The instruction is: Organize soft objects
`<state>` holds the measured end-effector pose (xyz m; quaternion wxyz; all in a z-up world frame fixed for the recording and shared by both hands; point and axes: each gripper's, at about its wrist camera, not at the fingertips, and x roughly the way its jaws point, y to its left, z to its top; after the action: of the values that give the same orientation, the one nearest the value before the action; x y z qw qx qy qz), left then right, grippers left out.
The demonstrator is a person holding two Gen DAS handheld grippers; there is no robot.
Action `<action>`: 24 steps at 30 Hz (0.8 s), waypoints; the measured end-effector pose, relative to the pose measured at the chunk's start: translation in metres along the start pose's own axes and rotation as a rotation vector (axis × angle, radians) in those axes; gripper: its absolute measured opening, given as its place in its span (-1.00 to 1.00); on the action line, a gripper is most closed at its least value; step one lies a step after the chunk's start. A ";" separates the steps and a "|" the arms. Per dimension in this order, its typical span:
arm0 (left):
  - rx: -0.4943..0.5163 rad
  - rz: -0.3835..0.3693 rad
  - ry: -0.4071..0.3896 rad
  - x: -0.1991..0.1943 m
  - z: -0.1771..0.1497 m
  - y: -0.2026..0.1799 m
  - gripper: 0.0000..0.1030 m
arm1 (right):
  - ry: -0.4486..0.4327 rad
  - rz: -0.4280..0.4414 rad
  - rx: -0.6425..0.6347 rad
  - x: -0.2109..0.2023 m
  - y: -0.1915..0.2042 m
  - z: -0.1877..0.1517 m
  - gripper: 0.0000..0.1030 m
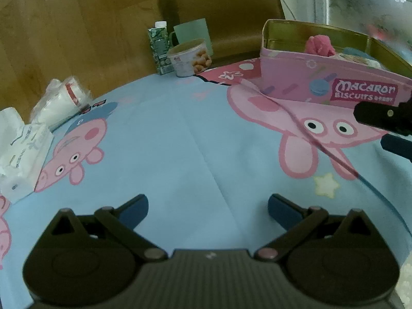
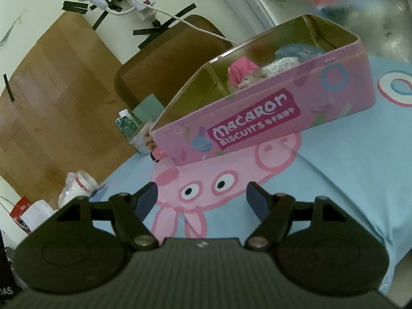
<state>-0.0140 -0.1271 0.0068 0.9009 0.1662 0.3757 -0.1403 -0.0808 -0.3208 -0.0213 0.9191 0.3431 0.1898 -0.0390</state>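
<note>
Blue cartoon-pig tablecloth covers the table. My pink biscuit tin sits upper right of frame, a pink soft toy inside. Left gripper and right gripper both gape wide, holding nothing.

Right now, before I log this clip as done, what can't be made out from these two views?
- Tin contents: both wrist views show a pink soft item and blue and white ones, but the front wall hides their lower parts and the floor.
- Right gripper: cut off by the left view's right edge.
- Behind the window: frosted glass leaves only blurred color.
- Tissue pack print: too blurred to read.
</note>
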 end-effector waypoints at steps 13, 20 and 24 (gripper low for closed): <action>-0.001 0.010 -0.009 0.000 0.002 0.002 0.99 | -0.016 -0.012 -0.060 0.000 0.006 -0.002 0.51; -0.049 0.021 -0.022 -0.003 0.005 0.019 0.99 | -0.019 -0.005 -0.128 -0.001 0.019 -0.006 0.52; -0.075 0.022 -0.025 -0.004 0.005 0.030 0.99 | -0.017 0.002 -0.179 0.000 0.030 -0.011 0.53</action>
<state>-0.0028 -0.1017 0.0186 0.9126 0.1346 0.3675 -0.1185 -0.0784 -0.2907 -0.0101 0.9478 0.2592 0.1843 -0.0241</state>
